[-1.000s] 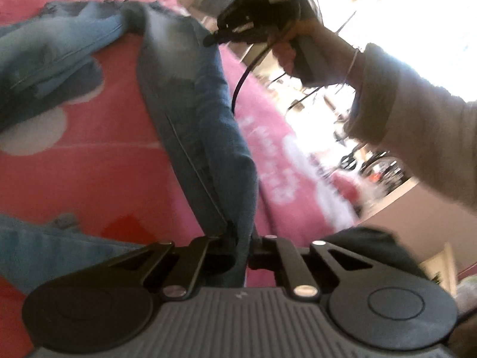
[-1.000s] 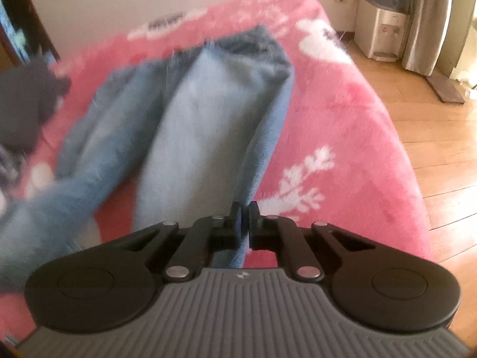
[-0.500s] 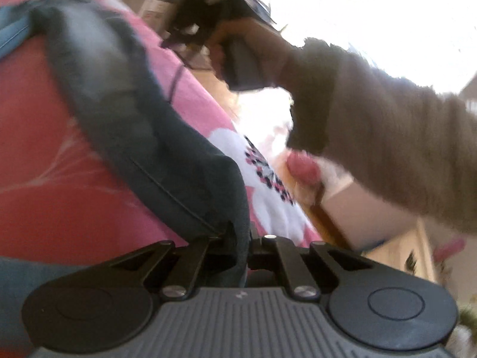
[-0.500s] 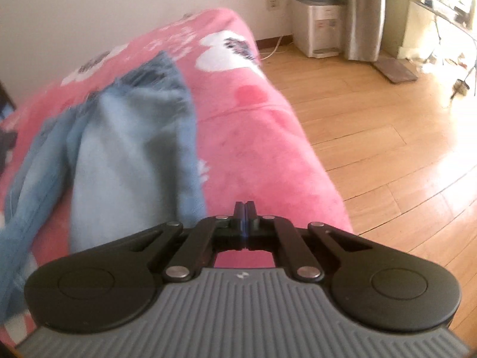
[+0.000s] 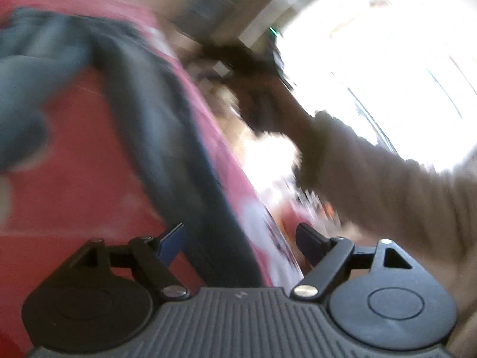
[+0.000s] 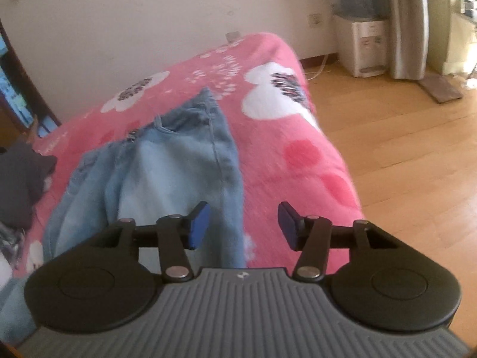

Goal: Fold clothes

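Light blue jeans (image 6: 167, 176) lie spread on a pink flowered blanket (image 6: 274, 137) over a bed, waistband toward the far wall. My right gripper (image 6: 243, 226) hovers open above the near part of the jeans, nothing between its blue pads. In the blurred left wrist view the jeans (image 5: 167, 137) run as a dark strip along the blanket (image 5: 89, 185), passing between the spread fingers of my left gripper (image 5: 241, 238), which is open. A person's hand and pale sleeve (image 5: 387, 191) hold the other gripper at upper right in that view.
The bed's right edge drops to a wooden floor (image 6: 402, 155). A white appliance (image 6: 363, 47) and a curtain (image 6: 408, 24) stand by the far wall. Dark clothing (image 6: 21, 185) is heaped at the bed's left side. A bright window (image 5: 387, 59) glares in the left wrist view.
Both grippers have gone from shut to open. The left one let go of the jeans leg it was pinching. The right view has swung back over the jeans.
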A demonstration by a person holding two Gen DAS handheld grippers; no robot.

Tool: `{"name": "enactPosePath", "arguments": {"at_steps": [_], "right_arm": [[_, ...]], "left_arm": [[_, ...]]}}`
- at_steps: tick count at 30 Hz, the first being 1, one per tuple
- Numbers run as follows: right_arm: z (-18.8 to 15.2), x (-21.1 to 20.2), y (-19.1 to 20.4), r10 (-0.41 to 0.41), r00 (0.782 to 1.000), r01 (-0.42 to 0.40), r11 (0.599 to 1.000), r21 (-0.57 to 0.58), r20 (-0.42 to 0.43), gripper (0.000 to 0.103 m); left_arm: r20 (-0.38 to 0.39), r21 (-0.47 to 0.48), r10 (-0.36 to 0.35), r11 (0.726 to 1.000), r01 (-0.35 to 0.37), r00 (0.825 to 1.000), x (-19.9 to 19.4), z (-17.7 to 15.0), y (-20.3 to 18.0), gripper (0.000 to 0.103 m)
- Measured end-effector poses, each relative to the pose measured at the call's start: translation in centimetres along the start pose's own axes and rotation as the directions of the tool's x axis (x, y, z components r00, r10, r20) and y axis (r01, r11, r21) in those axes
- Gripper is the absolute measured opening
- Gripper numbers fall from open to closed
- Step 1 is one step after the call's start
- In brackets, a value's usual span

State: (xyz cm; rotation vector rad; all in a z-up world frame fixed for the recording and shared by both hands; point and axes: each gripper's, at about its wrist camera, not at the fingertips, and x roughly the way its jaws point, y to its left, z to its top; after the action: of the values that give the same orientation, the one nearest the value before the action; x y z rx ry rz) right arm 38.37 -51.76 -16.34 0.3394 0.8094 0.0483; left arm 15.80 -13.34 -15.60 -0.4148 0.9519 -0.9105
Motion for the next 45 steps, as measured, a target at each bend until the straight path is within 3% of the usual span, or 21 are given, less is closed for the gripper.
{"name": "enactPosePath", "arguments": {"at_steps": [2,5,7,8,9,13,15,20,22,27,31,36,41,43,44,45], "right_arm": [[0.9,2.0,-0.3,0.009,1.0,-0.008,1.0,0.027,-0.028,0.052],[1.6,5.4,-1.1,0.021,0.995,-0.013,0.997,0.082,-0.101,0.051],[1.7,7.0,-1.5,0.045,0.991,-0.031,0.993,0.115,-0.128,0.04],[1.6,7.2,-1.3,0.055,0.99,-0.042,0.994,0.106,-0.127,0.015],[1.6,7.0,-1.1,0.068,0.99,-0.057,0.994,0.091,-0.121,0.006],[1.5,5.0,0.4,-0.007,1.0,0.007,0.999,-0.044,-0.002,0.005],[0.9,5.7,0.5,-0.064,0.998,0.063,0.993,-0.105,-0.012,0.005],[0.5,6.7,0.0,-0.101,0.995,0.098,0.991,-0.095,-0.024,0.006],[0.8,5.7,-0.4,-0.076,0.997,0.076,0.995,-0.063,-0.003,0.013],[3.0,4.6,-3.2,0.023,0.997,-0.03,0.995,0.092,0.076,0.049],[5.9,8.6,-3.3,0.091,0.995,-0.095,0.985,0.143,0.032,0.052],[8.7,13.8,-1.4,0.151,0.989,-0.15,0.98,0.129,0.0,0.058],[10.6,16.7,0.1,0.146,0.989,-0.144,0.987,0.071,-0.031,0.057],[11.1,17.2,0.7,0.162,0.986,-0.16,0.986,0.039,-0.044,0.038],[11.1,17.3,1.1,0.161,0.985,-0.161,0.987,0.01,-0.057,0.019],[10.9,17.3,1.6,0.156,0.985,-0.158,0.987,-0.021,-0.07,0.015]], "left_arm": [[0.052,-0.047,0.089,0.995,-0.087,0.995,0.9,2.0,1.6,0.078],[0.112,-0.064,0.216,0.976,-0.209,0.97,3.8,4.5,3.0,0.071],[0.143,-0.061,0.29,0.957,-0.284,0.946,6.3,5.8,3.5,0.064],[0.15,-0.067,0.332,0.943,-0.326,0.931,7.6,6.3,3.8,0.061],[0.15,-0.077,0.364,0.931,-0.357,0.919,8.8,6.8,4.3,0.056],[0.156,-0.093,0.449,0.893,-0.439,0.88,11.5,8.2,6.1,0.049],[0.18,-0.08,0.467,0.884,-0.46,0.866,12.0,8.7,6.4,0.049],[0.235,-0.107,0.492,0.87,-0.481,0.838,12.7,10.0,6.9,0.048],[0.261,-0.121,0.496,0.868,-0.481,0.829,13.0,10.7,7.5,0.048],[0.321,-0.107,0.501,0.862,-0.495,0.804,14.1,10.8,8.6,0.049],[0.377,-0.072,0.484,0.866,-0.496,0.79,14.3,9.5,8.5,0.049],[0.391,-0.094,0.458,0.883,-0.46,0.798,14.0,9.3,9.0,0.049],[0.407,-0.104,0.441,0.892,-0.439,0.8,13.9,9.1,9.3,0.05],[0.413,-0.108,0.434,0.896,-0.431,0.8,13.9,9.1,9.4,0.05],[0.417,-0.11,0.431,0.898,-0.426,0.8,13.8,9.0,9.4,0.05],[0.42,-0.112,0.428,0.9,-0.422,0.8,13.8,9.0,9.5,0.05]]}}
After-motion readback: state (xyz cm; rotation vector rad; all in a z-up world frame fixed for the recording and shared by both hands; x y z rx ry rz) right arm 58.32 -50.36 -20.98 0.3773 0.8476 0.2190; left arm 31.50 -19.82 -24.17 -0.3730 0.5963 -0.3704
